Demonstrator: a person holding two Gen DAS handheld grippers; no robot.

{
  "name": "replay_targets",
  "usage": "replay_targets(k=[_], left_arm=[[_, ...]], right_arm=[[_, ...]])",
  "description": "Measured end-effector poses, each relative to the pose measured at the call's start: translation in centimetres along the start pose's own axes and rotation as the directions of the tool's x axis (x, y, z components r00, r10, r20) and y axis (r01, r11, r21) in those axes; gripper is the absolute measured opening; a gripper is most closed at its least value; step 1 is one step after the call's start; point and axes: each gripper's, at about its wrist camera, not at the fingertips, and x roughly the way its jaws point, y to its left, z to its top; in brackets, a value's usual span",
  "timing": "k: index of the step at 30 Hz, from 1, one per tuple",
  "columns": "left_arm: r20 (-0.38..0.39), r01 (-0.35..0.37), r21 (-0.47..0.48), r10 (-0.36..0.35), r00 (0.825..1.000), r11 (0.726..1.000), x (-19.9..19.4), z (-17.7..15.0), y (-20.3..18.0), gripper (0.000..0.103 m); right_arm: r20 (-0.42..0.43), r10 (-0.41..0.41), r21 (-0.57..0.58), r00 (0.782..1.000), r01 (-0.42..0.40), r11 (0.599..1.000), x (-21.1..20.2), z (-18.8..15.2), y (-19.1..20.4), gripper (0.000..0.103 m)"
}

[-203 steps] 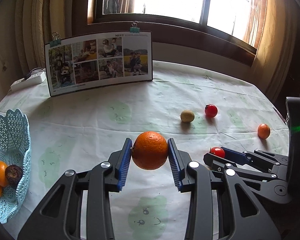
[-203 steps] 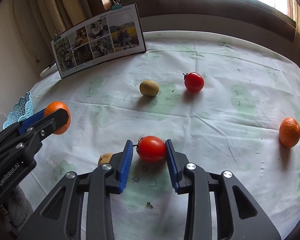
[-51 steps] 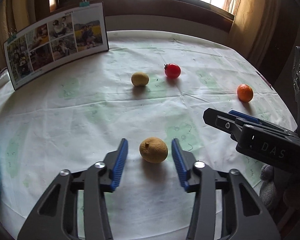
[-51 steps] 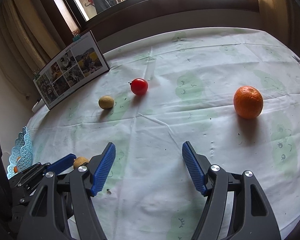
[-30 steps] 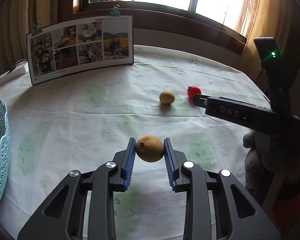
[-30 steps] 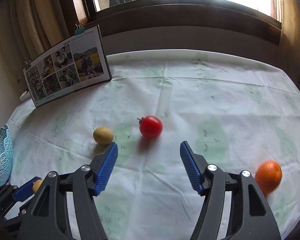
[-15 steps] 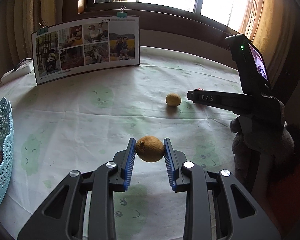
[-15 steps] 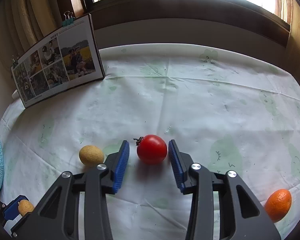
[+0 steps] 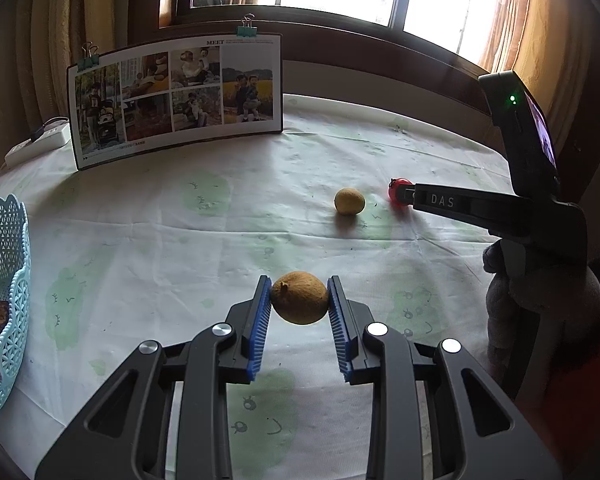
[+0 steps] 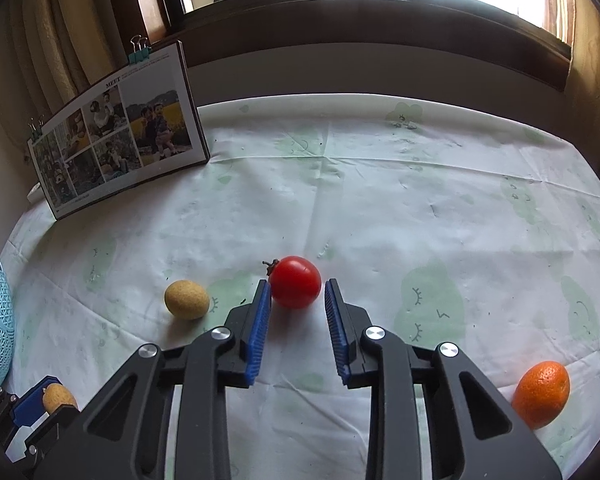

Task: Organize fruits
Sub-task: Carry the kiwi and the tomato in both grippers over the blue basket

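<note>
Right wrist: right gripper jaws spread round tomato, should've closed gently; left gripper jaws pinched brown fruit.

Open tablecloth toward basket at nine o'clock; photo board obstructs eleven o'clock.

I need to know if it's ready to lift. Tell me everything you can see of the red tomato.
The tomato is round, glossy red, with a dark dried stem at its upper left. It rests on the tablecloth between the right gripper fingers: the left pad touches it, the right pad stands slightly apart.
</note>
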Motion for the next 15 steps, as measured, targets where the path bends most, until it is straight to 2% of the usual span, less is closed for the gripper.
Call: replay_targets(k=[5, 15], left_arm=[[0.0, -0.002, -0.005, 0.002, 1.0, 1.0, 0.0, 0.0, 0.2, 0.029], [0.003, 0.004, 0.002, -0.004, 1.0, 1.0, -0.1, 0.0, 0.0, 0.029]], right_arm=[[-0.011, 0.016, 0.031, 1.0, -0.016, 0.999, 0.7, 0.5, -0.3, 0.034], [-0.027, 0.013, 0.021, 1.0, -0.013, 1.0, 1.9, 0.9, 0.0, 0.034]])
